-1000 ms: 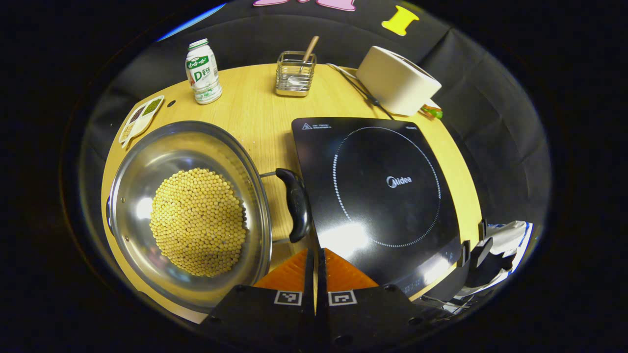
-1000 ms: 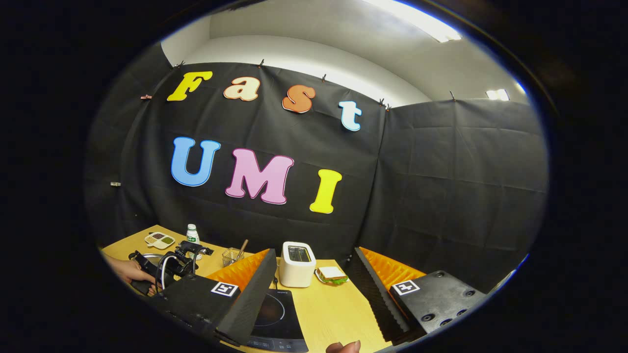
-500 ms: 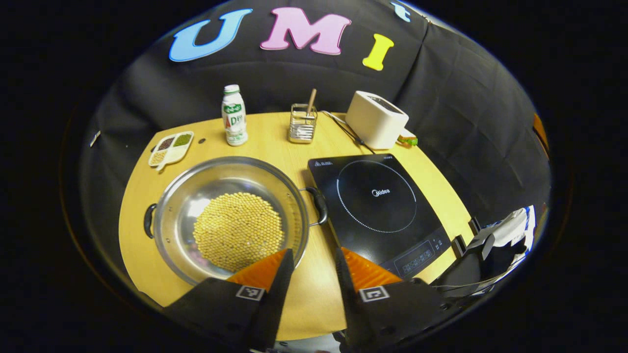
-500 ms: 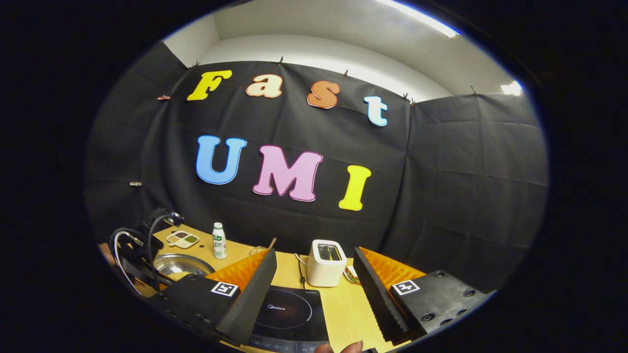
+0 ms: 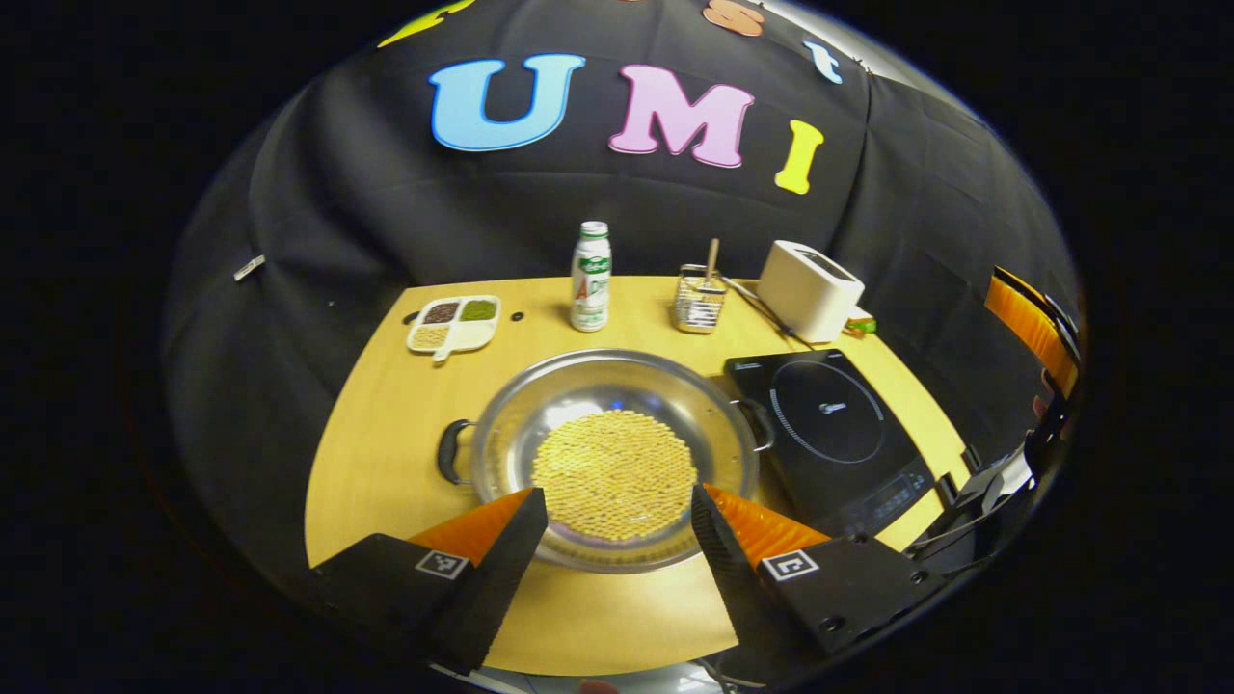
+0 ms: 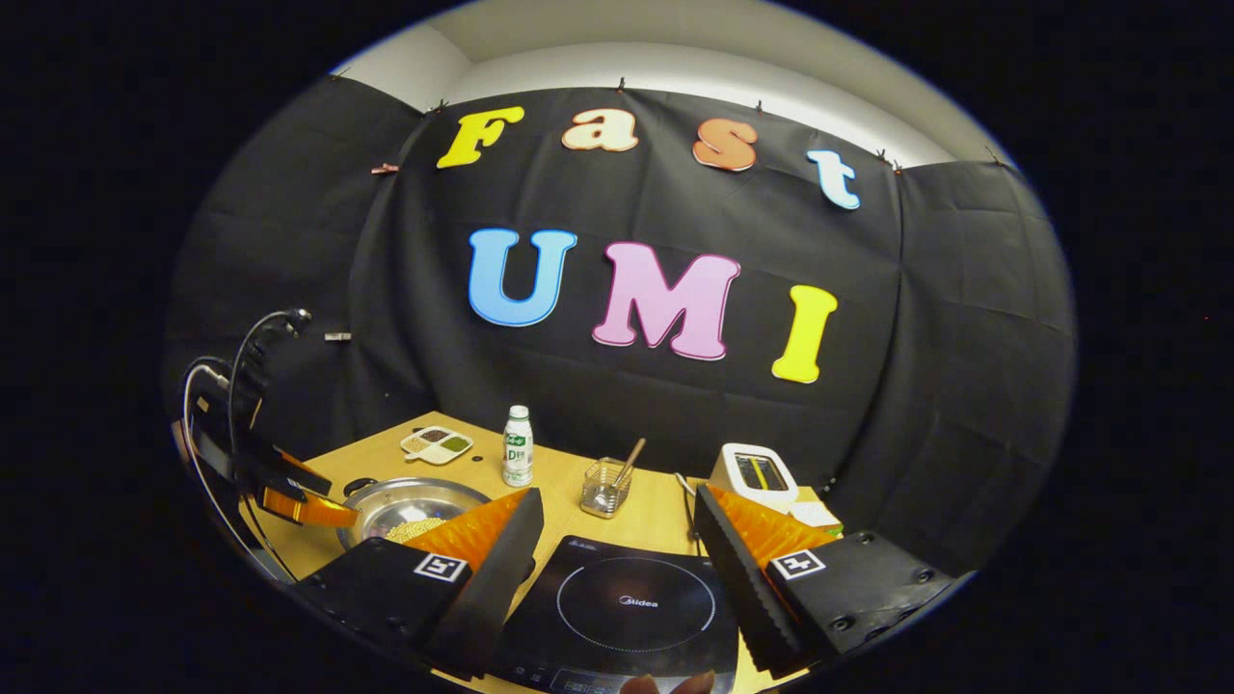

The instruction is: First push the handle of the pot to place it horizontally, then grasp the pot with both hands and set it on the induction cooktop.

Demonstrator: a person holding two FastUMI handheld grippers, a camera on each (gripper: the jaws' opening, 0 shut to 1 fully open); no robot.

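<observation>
A round wooden table [image 5: 386, 434] is ringed by black cloth.
A shiny steel pot [image 5: 617, 405] of yellow beans [image 5: 615, 472] is seen beside the glossy induction cooktop [image 5: 834, 424]; the left gripper [image 5: 617, 525] and right gripper [image 6: 617, 540] are held wide apart, nothing grasped.

left tongs [image 5: 617, 516] drawn back from the pot [image 5: 617, 453] — now spread wide, pot handles [image 5: 451, 451] level

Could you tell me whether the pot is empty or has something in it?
Not empty: the pot holds a layer of small yellow beans across its bottom.
</observation>
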